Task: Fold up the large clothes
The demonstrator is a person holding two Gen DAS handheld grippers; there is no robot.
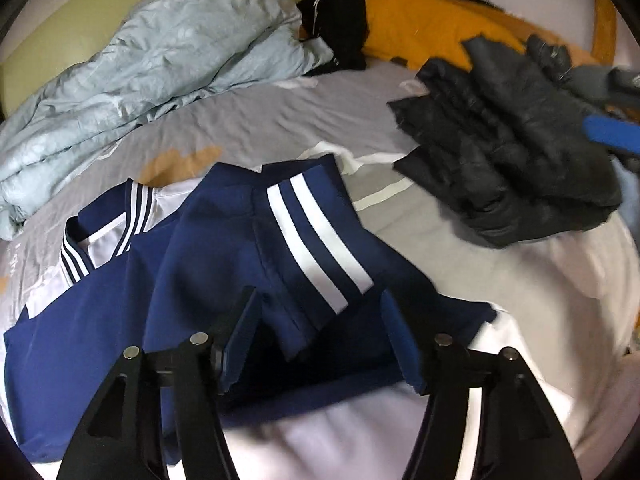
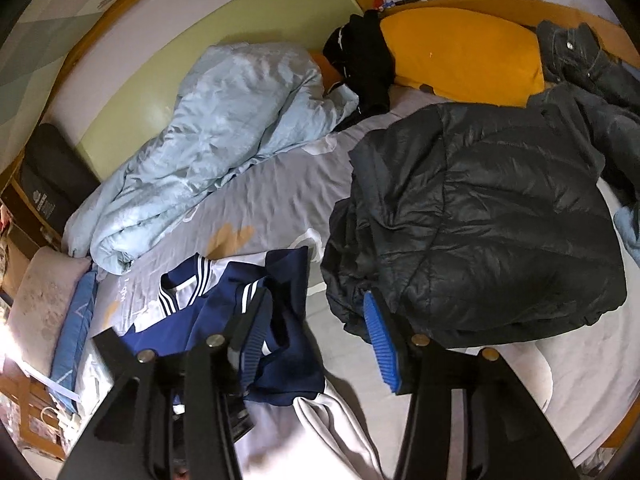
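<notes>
No text, label or number is sharp enough to read.

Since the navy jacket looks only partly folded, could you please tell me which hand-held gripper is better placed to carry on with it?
Probably the left hand-held gripper: its open jaws hang directly over the navy jacket. The right hand-held gripper is open too, between that jacket and the black puffer jacket.

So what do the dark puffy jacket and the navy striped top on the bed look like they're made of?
The dark puffy jacket looks like a thin nylon-type shell over padding: slight sheen, fine crinkles, stitched quilt lines. The navy striped top looks like smooth synthetic sportswear knit, probably polyester: even matte-satin surface, soft folds, crisp white stripes. Neither can be confirmed by sight.
</notes>
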